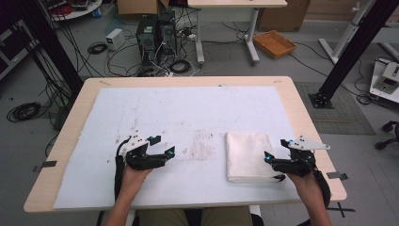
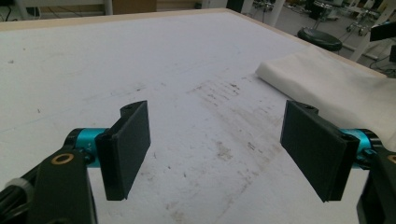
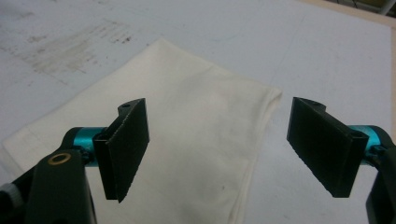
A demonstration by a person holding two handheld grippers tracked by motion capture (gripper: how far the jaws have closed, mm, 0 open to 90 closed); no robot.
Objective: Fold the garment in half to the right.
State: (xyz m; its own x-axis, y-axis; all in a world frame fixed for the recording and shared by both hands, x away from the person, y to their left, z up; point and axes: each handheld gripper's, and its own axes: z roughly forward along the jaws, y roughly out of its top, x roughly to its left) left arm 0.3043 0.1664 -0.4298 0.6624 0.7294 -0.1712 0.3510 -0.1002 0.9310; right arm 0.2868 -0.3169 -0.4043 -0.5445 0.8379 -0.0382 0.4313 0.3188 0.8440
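Folded white cloth [image 1: 249,156] flat on white mat [image 1: 188,117], right of middle. Right gripper [image 1: 274,165] at its right edge, jaws spread wide, gripping nothing. Left gripper [image 1: 162,147] well apart over stained mat, jaws wide, empty.

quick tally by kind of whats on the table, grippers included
grippers: 2, left gripper and right gripper, both open
folded white cloth: 1
white mat on the table: 1
total: 4
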